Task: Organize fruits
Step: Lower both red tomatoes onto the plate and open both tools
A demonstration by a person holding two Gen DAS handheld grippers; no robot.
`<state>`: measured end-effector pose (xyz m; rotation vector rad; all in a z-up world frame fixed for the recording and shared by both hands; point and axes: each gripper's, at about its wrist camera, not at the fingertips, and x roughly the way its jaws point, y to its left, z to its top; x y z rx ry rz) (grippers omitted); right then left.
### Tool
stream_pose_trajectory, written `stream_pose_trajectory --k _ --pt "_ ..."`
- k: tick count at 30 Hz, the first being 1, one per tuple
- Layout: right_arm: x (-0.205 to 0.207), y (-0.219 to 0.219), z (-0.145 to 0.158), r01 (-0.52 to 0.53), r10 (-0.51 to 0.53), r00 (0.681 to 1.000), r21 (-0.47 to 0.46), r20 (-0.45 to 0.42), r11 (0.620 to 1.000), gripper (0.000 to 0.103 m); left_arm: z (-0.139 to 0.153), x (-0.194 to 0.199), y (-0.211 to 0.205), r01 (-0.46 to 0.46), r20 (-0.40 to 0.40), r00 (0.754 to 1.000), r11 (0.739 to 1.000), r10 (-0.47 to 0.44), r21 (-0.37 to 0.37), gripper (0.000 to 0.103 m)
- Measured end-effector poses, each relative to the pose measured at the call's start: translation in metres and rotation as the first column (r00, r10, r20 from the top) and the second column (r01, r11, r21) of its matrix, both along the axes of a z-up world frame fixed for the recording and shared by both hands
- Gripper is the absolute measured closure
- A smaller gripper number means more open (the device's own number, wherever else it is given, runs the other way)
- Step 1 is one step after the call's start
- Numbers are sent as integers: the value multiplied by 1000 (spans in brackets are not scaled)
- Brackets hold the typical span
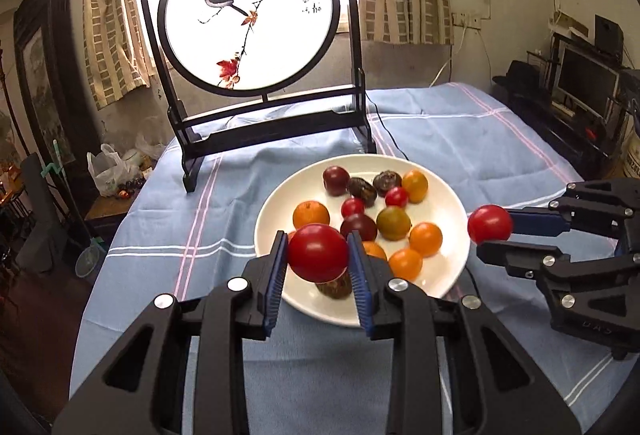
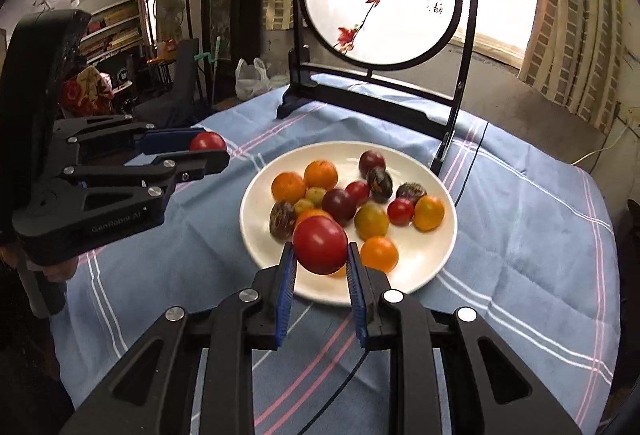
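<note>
Table under a light blue cloth (image 1: 460, 139) with white and pink stripe lines, creased, draped over the edges. White plate (image 1: 280, 203) sits mid-table, holding a loose pile of small fruits (image 1: 394, 222): orange, red, dark purple, one greenish, a few brown mottled ones.

Left gripper (image 1: 318, 255) is clamped on a red tomato (image 1: 318, 253), blue pads pressing both sides, held above the plate's near rim at about 6 o'clock of the plate in the left wrist view. Right gripper (image 2: 320, 253) is likewise closed around a second red tomato (image 2: 320, 245), lifted over the near edge of the plate in its own view. Each gripper shows in the other's camera: the right one at 3 o'clock in the left view, the left one at 9 o'clock in the right view, both off the plate's sides.

Behind the plate at 12 o'clock stands a dark wooden frame screen (image 1: 248, 15) with a round white panel painted with two birds on a branch; a black cable (image 1: 384, 131) runs from it across the cloth.

Room: patterned curtains (image 1: 112, 27) over a bright window, a dark framed picture (image 1: 44, 83) at 9 o'clock, a white plastic bag (image 1: 106, 171) on a low stand, a monitor (image 1: 584, 75) and cluttered shelf at 3 o'clock.
</note>
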<state>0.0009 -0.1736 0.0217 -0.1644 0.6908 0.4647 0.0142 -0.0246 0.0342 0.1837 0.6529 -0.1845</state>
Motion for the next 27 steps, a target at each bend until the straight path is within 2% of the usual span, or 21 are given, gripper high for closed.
stream_pose_trajectory --k 5,14,20,27 --pt "47 -3 2 63 -63 998 37 -3 997 78 -5 38 -12 -38 -22 999 999 38 -2 73" --pt "103 -5 -28 134 -130 987 48 -90 990 78 -46 89 -17 -98 -120 988 995 99 13 73" --pt "116 -1 -43 134 -127 985 50 -118 990 77 -59 100 -19 -99 -147 984 995 101 20 73" --pt "118 4 -46 128 -121 985 46 -120 991 77 -62 101 -22 -94 -135 986 995 98 34 73"
